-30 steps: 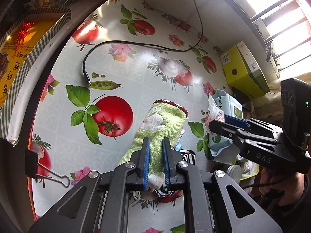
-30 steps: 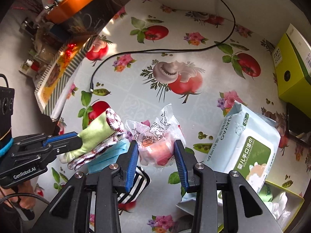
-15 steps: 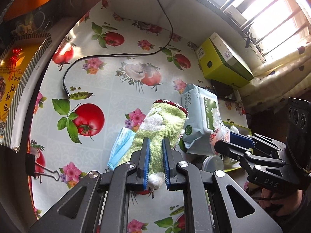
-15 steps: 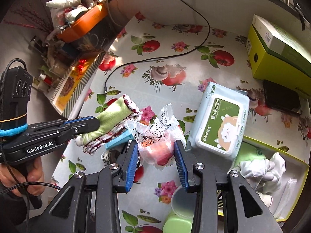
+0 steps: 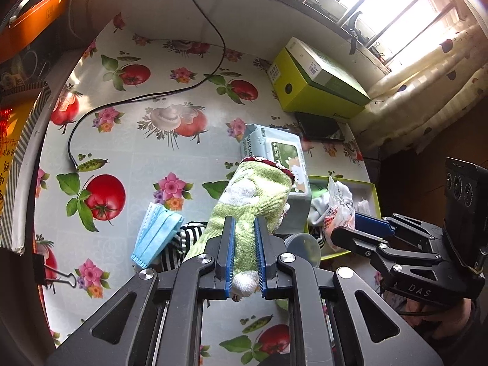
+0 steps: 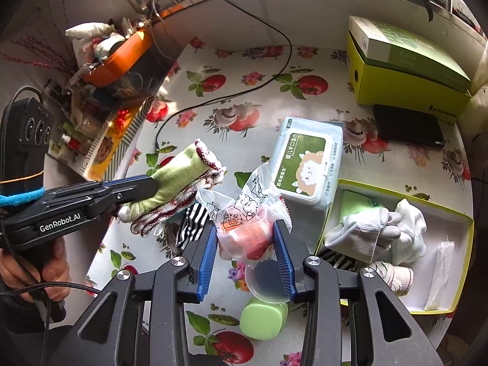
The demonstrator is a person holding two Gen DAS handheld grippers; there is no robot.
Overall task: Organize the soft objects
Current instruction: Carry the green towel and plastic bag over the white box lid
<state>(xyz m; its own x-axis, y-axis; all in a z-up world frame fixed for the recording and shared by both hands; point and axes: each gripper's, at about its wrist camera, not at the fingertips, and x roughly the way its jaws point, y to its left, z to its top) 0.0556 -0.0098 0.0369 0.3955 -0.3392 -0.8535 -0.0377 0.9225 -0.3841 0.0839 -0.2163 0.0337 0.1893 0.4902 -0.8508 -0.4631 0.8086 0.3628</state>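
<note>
My left gripper (image 5: pixel 244 238) is shut on a folded green cloth with a red-trimmed edge (image 5: pixel 256 195), held in the air above the table; the cloth also shows in the right wrist view (image 6: pixel 180 177). My right gripper (image 6: pixel 245 238) is shut on a clear plastic packet with something pink inside (image 6: pixel 244 219), also lifted; it shows in the left wrist view (image 5: pixel 338 213). A shallow yellow-green box (image 6: pixel 457 216) at the right holds white socks (image 6: pixel 378 235). A blue face mask (image 5: pixel 155 235) and a black-and-white striped cloth (image 6: pixel 192 225) lie on the table.
A pack of wet wipes (image 6: pixel 305 161) lies beside the box. A green lidded jar (image 6: pixel 262 317) and a clear round lid (image 6: pixel 268 280) sit below my right gripper. A yellow-green carton (image 6: pixel 405 70), a black device (image 6: pixel 405 125) and a black cable (image 6: pixel 228 97) lie farther back.
Both grippers have risen and drawn back with their loads, so more of the table shows. The yellow-green box with socks has come into view.
</note>
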